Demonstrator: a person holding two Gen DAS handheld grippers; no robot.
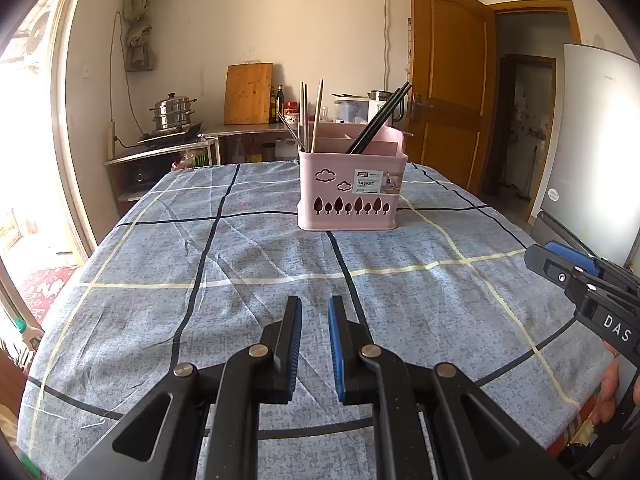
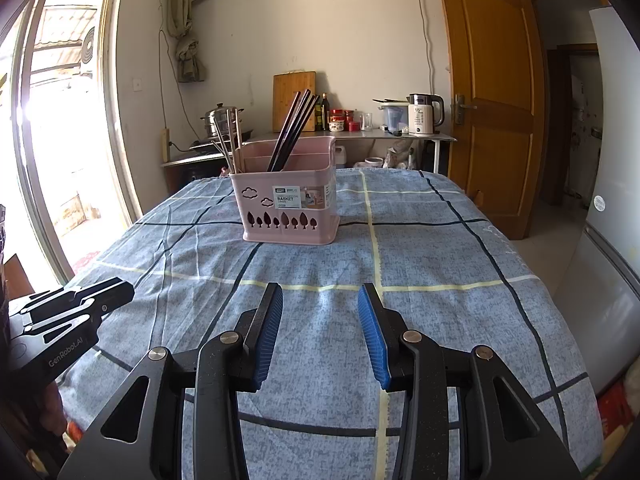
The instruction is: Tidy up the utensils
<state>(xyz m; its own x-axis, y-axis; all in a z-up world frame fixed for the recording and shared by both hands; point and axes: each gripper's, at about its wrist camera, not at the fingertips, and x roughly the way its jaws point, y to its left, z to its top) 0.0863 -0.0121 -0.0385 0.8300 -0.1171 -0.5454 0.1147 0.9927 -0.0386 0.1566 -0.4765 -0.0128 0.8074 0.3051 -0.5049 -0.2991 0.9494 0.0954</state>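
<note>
A pink utensil basket [image 1: 348, 196] [image 2: 288, 216] stands upright toward the far side of the table. Black chopsticks [image 1: 380, 120] [image 2: 294, 128] lean in one compartment; wooden chopsticks [image 1: 316, 116] and thin metal ones [image 2: 230, 136] stand in another. My left gripper [image 1: 314, 312] hovers over the cloth well short of the basket, its jaws a narrow gap apart with nothing between them. My right gripper [image 2: 320, 292] is also short of the basket, open wider and empty. Each gripper shows at the edge of the other's view: the right gripper [image 1: 536, 254], the left gripper [image 2: 124, 292].
A blue-grey checked cloth [image 1: 240, 248] [image 2: 440, 260] covers the table. Behind it runs a counter with a steel steamer pot [image 1: 174, 112], a cutting board [image 1: 248, 94], bottles and a kettle [image 2: 424, 118]. A wooden door [image 2: 492, 100] and a fridge [image 1: 596, 140] stand at the right.
</note>
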